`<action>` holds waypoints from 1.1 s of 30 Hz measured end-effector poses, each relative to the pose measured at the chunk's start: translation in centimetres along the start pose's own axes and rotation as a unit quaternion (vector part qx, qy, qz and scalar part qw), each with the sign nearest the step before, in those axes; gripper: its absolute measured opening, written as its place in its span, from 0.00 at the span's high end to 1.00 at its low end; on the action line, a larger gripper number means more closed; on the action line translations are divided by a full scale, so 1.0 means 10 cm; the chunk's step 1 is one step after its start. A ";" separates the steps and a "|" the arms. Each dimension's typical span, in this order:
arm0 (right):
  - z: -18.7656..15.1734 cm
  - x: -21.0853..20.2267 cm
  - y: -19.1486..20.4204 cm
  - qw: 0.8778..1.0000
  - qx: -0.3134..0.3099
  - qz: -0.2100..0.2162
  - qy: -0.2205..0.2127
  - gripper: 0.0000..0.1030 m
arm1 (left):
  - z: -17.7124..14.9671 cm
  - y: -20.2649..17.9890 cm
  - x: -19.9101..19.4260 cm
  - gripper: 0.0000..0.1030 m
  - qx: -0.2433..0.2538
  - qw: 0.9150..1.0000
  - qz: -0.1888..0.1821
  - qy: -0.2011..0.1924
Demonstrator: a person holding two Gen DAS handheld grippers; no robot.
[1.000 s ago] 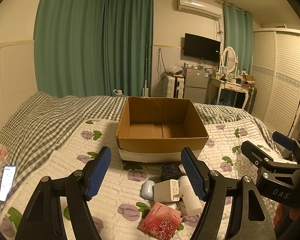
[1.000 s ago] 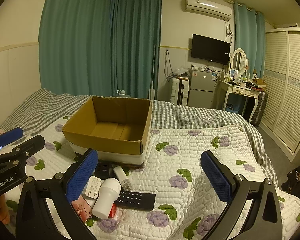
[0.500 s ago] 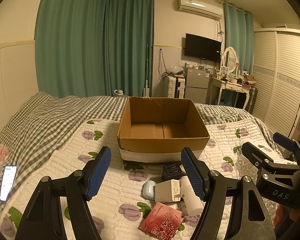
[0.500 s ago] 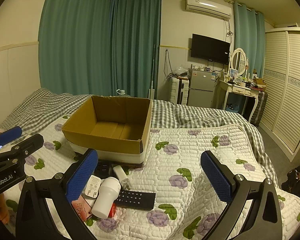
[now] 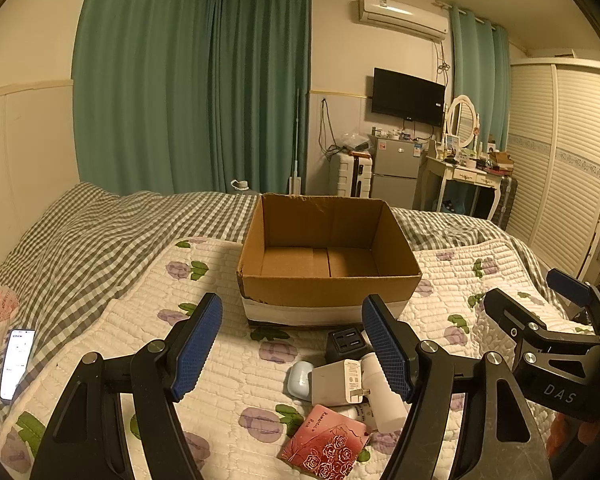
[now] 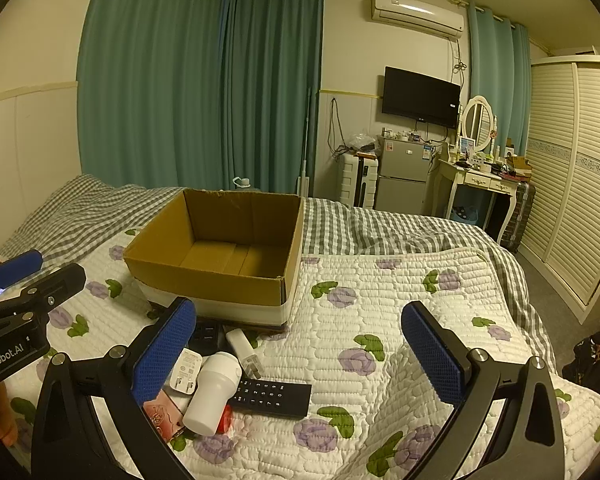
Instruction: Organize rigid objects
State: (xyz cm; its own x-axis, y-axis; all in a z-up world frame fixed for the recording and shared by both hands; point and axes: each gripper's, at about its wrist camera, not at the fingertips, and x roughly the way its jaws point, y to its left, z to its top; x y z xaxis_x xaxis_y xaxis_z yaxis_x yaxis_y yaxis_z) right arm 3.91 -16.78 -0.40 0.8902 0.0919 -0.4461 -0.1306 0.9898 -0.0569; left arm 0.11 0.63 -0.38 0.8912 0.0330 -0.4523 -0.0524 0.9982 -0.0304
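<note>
On the floral quilted bedspread (image 6: 380, 280), the white cylindrical plastic bottle (image 6: 213, 392) lay nearest the left gripper (image 5: 292, 348), both grippers' jaws apart, right gripper (image 6: 300, 352) empty.

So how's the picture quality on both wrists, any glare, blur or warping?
Left wrist: dim yellowish light, sharp, the cardboard box clear, fisheye bowing the wardrobe. Right wrist: same warm cast, air conditioner glaring slightly, the remote crisp, dark vignetted corners.
</note>
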 end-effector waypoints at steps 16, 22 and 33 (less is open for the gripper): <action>-0.01 -0.02 0.01 1.000 -0.003 0.002 -0.001 0.00 | 0.03 0.00 -0.05 0.27 0.003 1.000 0.003 -0.007; -0.05 -0.04 -0.02 1.000 -0.007 0.007 0.008 0.00 | 0.01 -0.03 -0.07 0.27 0.008 1.000 0.004 -0.002; -0.39 0.28 -0.09 0.996 -0.021 0.006 0.091 0.00 | -0.58 -0.11 0.47 0.27 0.021 0.991 -0.015 0.133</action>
State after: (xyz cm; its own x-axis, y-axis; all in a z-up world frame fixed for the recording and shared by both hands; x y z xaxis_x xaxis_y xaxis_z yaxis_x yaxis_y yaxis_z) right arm 4.85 -17.87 -5.11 0.7949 0.0783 -0.6017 -0.1623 0.9829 -0.0864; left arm 1.72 -0.60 -7.62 0.7414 -0.0051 -0.6710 -0.0039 0.9999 -0.0119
